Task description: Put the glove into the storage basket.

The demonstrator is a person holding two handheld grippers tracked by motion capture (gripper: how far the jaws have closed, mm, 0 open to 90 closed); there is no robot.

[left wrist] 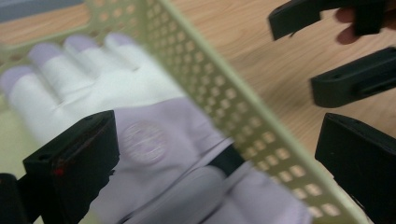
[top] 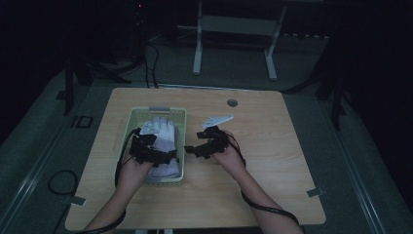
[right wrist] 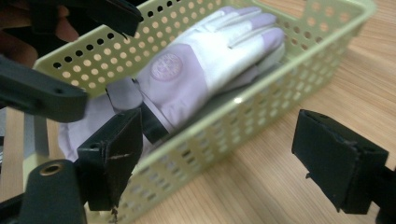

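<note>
A pale green perforated basket [top: 158, 109] stands on the wooden table, and white gloves [top: 160, 129] lie inside it. My left gripper [top: 168, 155] hovers at the basket's near right corner, open. In the left gripper view one jaw hangs over the glove [left wrist: 144, 135] and the other outside the basket wall [left wrist: 233, 107], gripping nothing. My right gripper [top: 192, 148] is just right of the basket, also open. The right gripper view looks across the basket wall [right wrist: 261, 102] at the glove [right wrist: 205, 60], with the left gripper [right wrist: 88, 56] at the upper left. The right gripper [left wrist: 327, 46] appears top right in the left gripper view.
The table [top: 272, 161] is bare wood to the right of and in front of the basket, with a round cable hole [top: 232, 103] near its far edge. A white frame [top: 197, 48] stands on the floor behind. A cable [top: 58, 183] lies on the floor at the left.
</note>
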